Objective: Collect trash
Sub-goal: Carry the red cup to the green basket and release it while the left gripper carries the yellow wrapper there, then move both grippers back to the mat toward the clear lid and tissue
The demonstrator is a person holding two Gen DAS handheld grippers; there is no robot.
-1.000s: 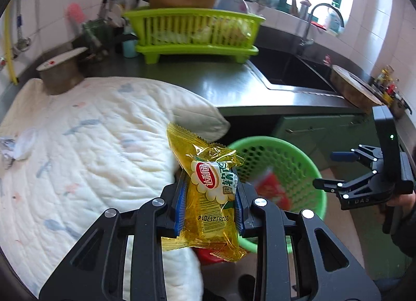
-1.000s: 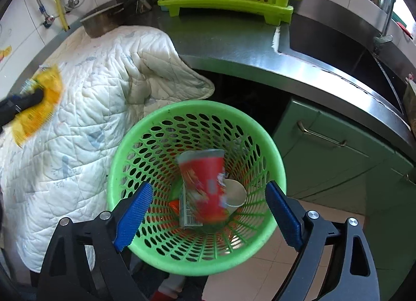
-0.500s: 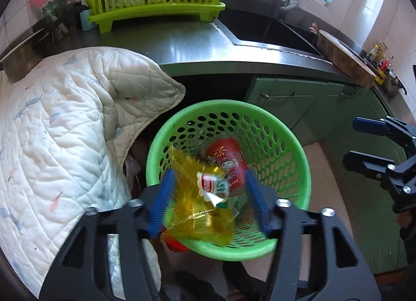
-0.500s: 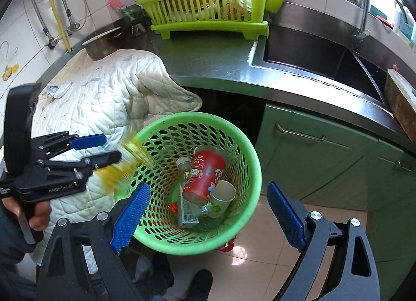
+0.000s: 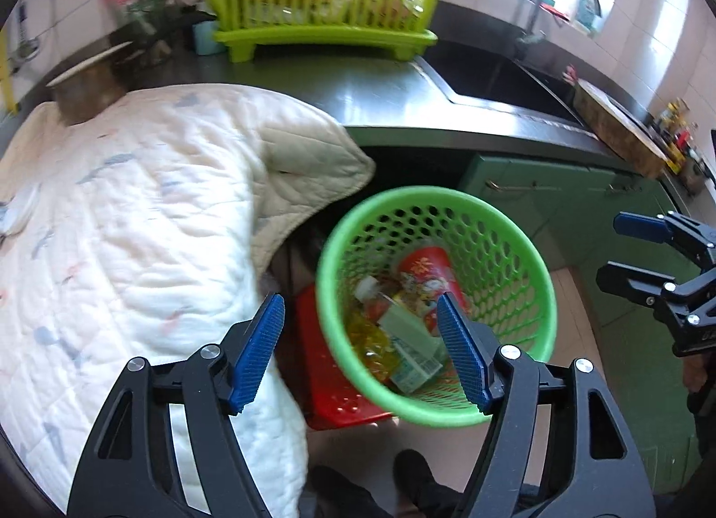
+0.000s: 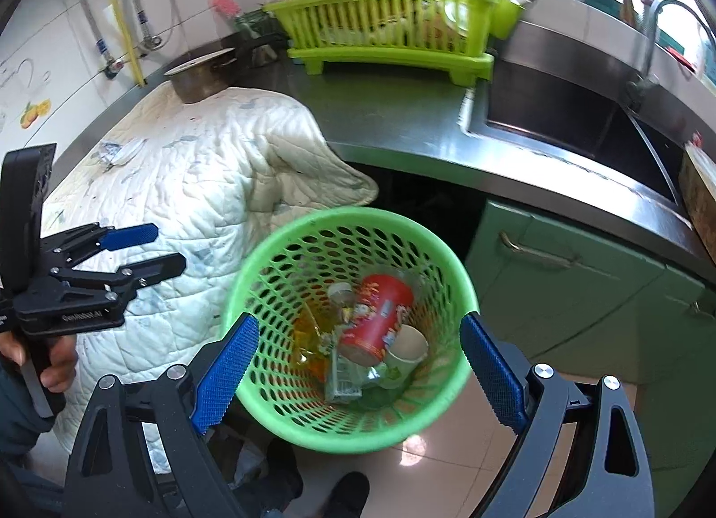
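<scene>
The yellow snack wrapper (image 5: 369, 341) lies in the green basket (image 5: 514, 249) on the floor, against its wall at about seven o'clock from the red cup (image 5: 425, 276), crumpled and glossy beside a pale carton. The left gripper (image 5: 360, 352) hangs over the basket rim, its jaws just opened, standing wide with nothing between them. The right gripper (image 6: 358, 377) is also spread wide and empty above the basket. The next piece is probably the small crumpled scrap (image 6: 118, 153) on the quilt (image 6: 201, 169), at about ten o'clock from the basket; the left gripper is nearer. Its long axis cannot be told.
</scene>
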